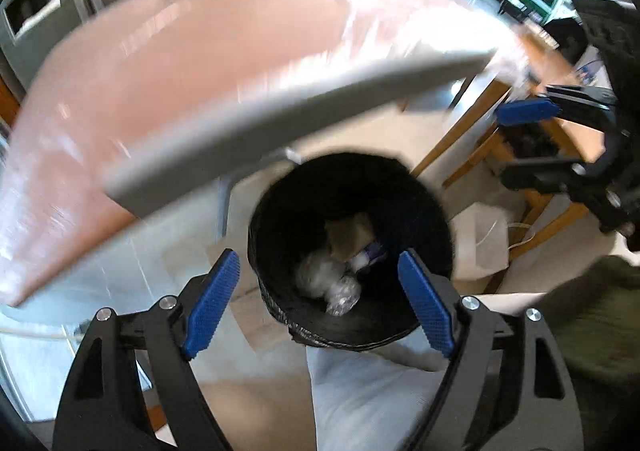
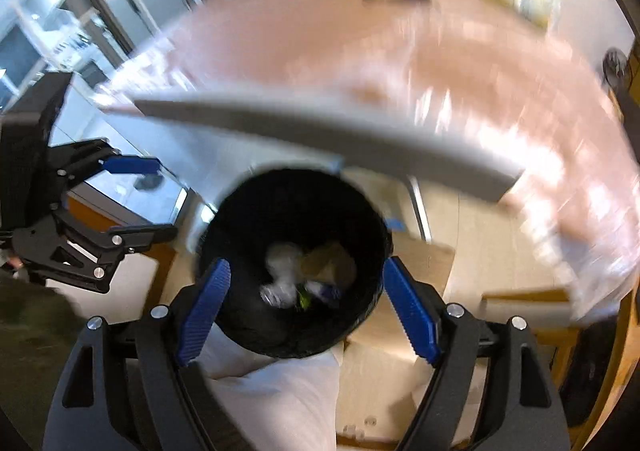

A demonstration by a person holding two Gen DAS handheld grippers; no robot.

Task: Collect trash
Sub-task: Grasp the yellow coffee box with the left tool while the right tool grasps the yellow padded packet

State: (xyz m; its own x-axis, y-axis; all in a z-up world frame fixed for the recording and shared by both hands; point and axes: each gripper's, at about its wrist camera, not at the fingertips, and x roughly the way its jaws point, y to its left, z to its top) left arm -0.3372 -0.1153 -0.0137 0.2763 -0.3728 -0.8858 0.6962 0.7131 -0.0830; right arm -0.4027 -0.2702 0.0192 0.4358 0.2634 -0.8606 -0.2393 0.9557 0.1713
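Note:
A black round bin [image 1: 424,219] [image 2: 240,211] stands on the floor below both grippers. Inside it lie crumpled clear plastic [image 1: 326,279] [image 2: 280,271], a brown paper piece [image 1: 348,237] [image 2: 328,263] and a small blue-and-white item [image 1: 370,255] [image 2: 326,291]. My left gripper [image 1: 318,283] hangs above the bin, open, with nothing between its blue pads. My right gripper [image 2: 306,289] is also above the bin, open and holding nothing. Each gripper shows in the other's view, the right gripper [image 1: 516,143] at the right edge and the left gripper [image 2: 154,199] at the left edge.
A table with a pink top [image 1: 180,63] [image 2: 360,51] and grey edge overhangs just behind the bin; yellow and cardboard items sit at its far side. A wooden chair [image 1: 500,155], a white bag [image 1: 480,243] and flat cardboard [image 2: 420,263] are on the floor nearby. White fabric [image 1: 360,391] lies below.

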